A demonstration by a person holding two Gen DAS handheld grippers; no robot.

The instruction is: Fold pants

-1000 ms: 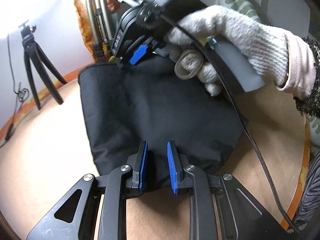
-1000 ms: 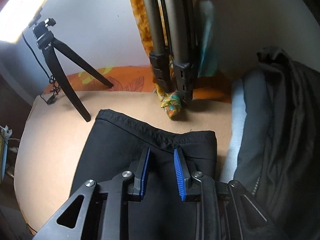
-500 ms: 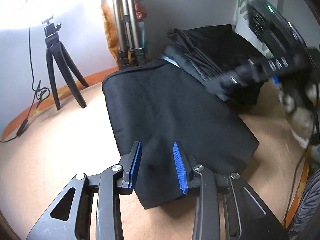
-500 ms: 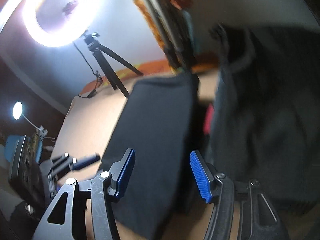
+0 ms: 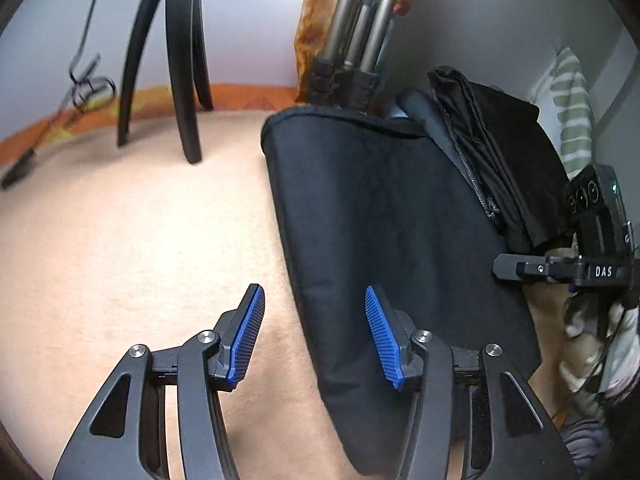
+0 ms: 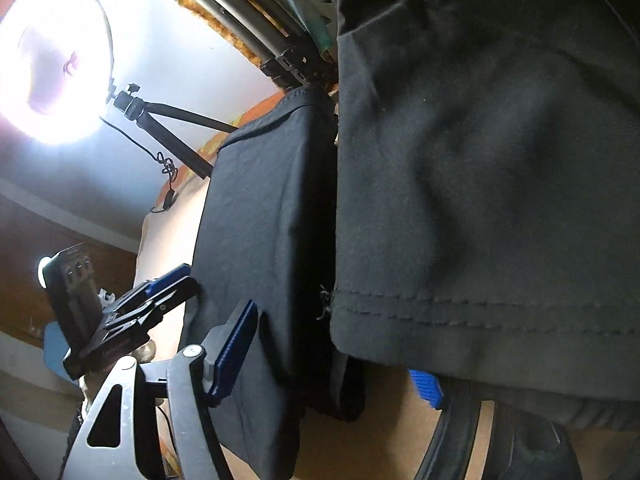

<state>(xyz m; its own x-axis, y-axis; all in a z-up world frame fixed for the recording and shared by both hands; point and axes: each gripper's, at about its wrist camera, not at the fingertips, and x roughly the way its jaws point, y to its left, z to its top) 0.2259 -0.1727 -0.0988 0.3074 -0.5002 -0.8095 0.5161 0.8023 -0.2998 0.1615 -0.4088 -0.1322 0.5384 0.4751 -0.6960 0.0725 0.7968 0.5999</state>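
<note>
The folded black pants (image 5: 384,220) lie flat on the tan surface. My left gripper (image 5: 316,336) hovers over their near left edge; its jaws are opening and the pads press on nothing. One black finger of the right gripper (image 5: 520,270) shows at the right, with a gloved hand behind it. In the right wrist view the pants (image 6: 264,220) lie left of a dark garment pile (image 6: 480,160). My right gripper (image 6: 332,368) is opening at the gap between them, its right pad (image 6: 426,390) partly under the pile's hem. The left gripper (image 6: 168,284) sits at the pants' left edge.
A small black tripod (image 5: 176,60) stands on the surface at back left, with a cable beside it. Grey tripod legs (image 5: 360,40) and orange cloth rise behind the pants. A bright ring light (image 6: 52,60) glares. A striped pillow (image 5: 572,112) lies far right.
Both grippers' jaws have spread wider. The right gripper left the pants' far edge and swung right to the dark pile, rolling. The left gripper slid left to the pants' edge.
</note>
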